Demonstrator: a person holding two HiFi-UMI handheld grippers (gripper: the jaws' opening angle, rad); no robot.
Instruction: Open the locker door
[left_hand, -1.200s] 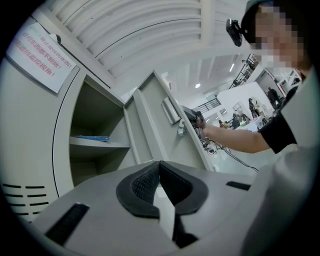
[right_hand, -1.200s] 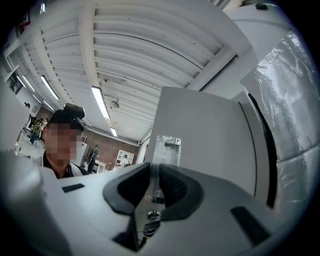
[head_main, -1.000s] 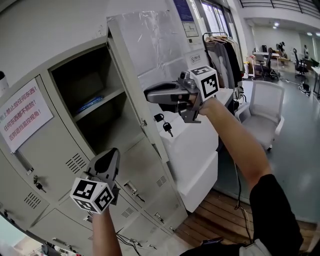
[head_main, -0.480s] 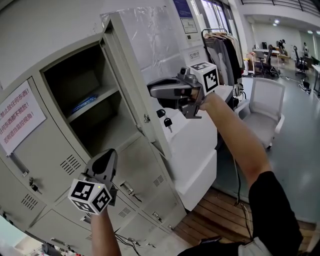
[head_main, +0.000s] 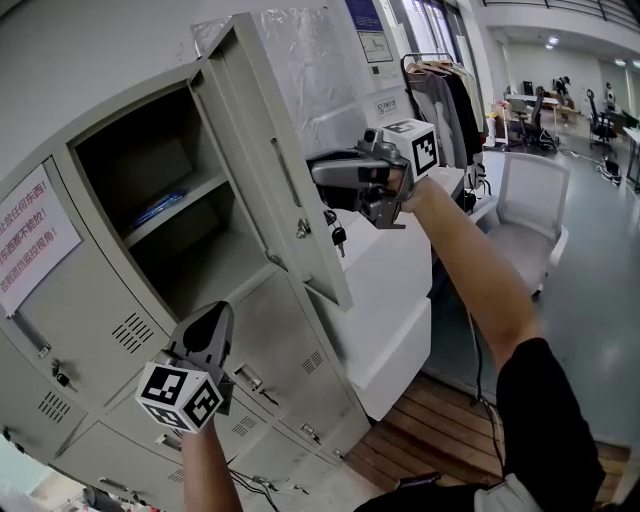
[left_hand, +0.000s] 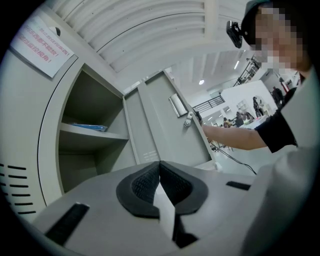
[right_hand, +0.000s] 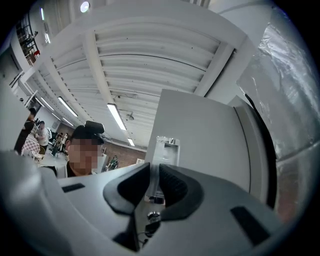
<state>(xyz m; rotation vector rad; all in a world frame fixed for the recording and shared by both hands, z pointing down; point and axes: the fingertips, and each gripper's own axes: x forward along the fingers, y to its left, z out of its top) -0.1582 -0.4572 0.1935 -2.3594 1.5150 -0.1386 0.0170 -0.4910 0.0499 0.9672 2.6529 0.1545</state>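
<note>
The notice (head_main: 30, 235) runs off the left edge; the blue thing (head_main: 158, 208) inside is unidentifiable; the right gripper (right_hand: 154, 174) half hides the door handle (right_hand: 166, 148).

A white notice (head_main: 35, 240) on a shut locker door (head_main: 95, 285) is showing three lines of red Chinese characters, the top line ending 任何东西!; the wall poster (head_main: 375, 45) is showing print too small to read.
</note>
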